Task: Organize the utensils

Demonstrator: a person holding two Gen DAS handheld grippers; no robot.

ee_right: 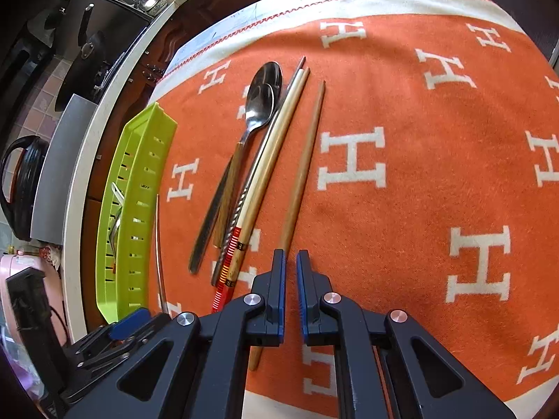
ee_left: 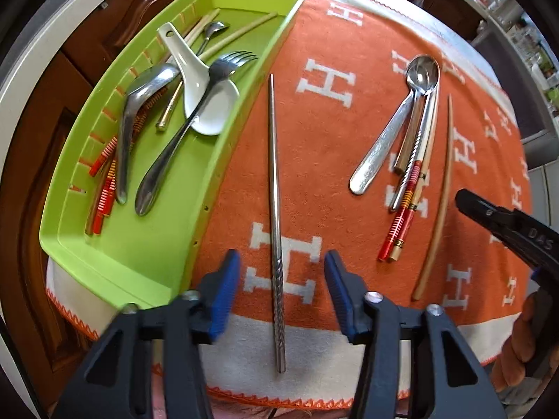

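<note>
Straddling steel chopstick (ee_left: 276,230), left gripper (ee_left: 282,272) wide.

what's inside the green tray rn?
Green tray holds a white ceramic spoon, metal fork, metal spoon, red-striped chopsticks and bamboo chopsticks. Whatever lies beneath that pile is covered.

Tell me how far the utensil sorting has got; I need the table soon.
Done: the green tray already holds spoons, a fork and chopsticks. In hand: nothing yet; the open left tool straddles the metal chopstick, and the right tool, nearly shut, sits beside the wooden chopstick. Left on the orange cloth: those two chopsticks and a bundle of spoons and chopsticks.
</note>
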